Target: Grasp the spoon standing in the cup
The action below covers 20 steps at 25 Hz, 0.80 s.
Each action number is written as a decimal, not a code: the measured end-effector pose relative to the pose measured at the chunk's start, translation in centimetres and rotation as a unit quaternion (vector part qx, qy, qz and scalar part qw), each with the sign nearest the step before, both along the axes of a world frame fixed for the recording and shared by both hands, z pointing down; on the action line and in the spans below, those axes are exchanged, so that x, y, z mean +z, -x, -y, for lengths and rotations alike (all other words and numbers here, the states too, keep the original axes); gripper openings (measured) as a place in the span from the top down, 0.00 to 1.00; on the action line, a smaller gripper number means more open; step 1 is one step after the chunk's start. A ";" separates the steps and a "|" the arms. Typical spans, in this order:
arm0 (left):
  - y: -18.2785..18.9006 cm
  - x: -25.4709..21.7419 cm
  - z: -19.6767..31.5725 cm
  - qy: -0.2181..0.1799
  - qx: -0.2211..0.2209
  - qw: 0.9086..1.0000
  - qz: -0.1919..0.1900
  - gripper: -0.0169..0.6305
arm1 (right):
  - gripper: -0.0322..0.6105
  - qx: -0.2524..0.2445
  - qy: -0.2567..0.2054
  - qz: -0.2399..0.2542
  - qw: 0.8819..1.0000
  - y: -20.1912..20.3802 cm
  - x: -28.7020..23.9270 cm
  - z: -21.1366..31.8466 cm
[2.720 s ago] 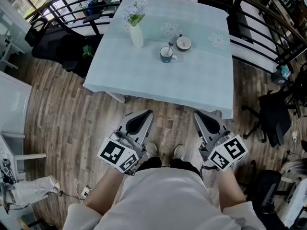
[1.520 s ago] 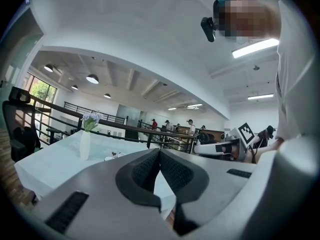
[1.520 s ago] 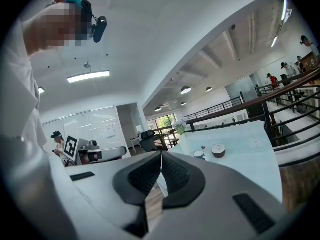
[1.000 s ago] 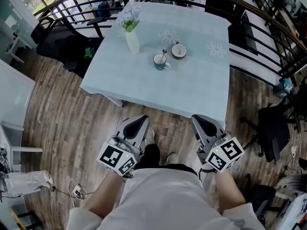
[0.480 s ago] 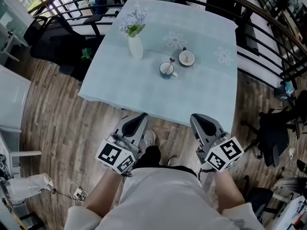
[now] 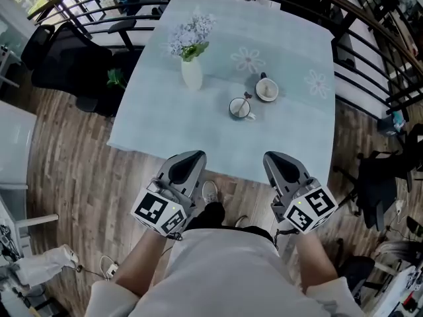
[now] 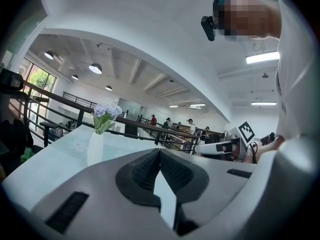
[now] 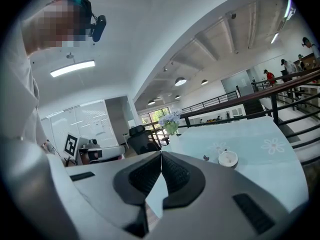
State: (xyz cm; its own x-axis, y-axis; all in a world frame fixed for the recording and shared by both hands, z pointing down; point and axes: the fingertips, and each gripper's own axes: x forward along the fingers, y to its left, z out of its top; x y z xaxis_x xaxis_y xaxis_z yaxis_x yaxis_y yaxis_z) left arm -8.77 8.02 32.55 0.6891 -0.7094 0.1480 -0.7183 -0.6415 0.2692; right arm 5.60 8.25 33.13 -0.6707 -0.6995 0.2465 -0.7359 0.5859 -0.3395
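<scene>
Floor point(image 6: 73, 157): brown wood planks, laid in short staggered strips.
Desk point(image 6: 172, 121): rectangular, under a smooth pale blue-green cloth with white flower motifs across its far half.
Left tongs point(image 6: 191, 157): grey moulded shell with ribbed dark pads, pressed together on nothing. A cube of black-and-white square markers sits at the wrist.
Right tongs point(image 6: 278, 158): same build, likewise closed and empty, short of the desk's near edge.
Vase point(image 6: 192, 73): white, narrow, holding lilac flowers with green leaves, at 10 o'clock from the cup.
Cup point(image 6: 239, 109): dark blue, round, mid-desk, at 12 o'clock from the tongs.
Second cup point(image 6: 267, 90): white inside, at 1 o'clock, just beside the first.
Spoon point(image 6: 246, 98): thin, standing in the blue cup, its handle leaning toward 1 o'clock.
</scene>
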 end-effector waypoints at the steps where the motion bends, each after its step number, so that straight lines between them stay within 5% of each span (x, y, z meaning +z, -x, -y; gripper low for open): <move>1: 0.3 0.0 0.7 0.001 0.003 1.000 -0.001 0.95 | 0.92 0.002 0.001 -0.002 1.000 0.4 0.0 0.6; 20: 3.2 2.0 9.4 0.017 0.041 0.999 -0.003 0.95 | 0.92 0.037 0.029 -0.019 0.999 3.0 2.5 8.1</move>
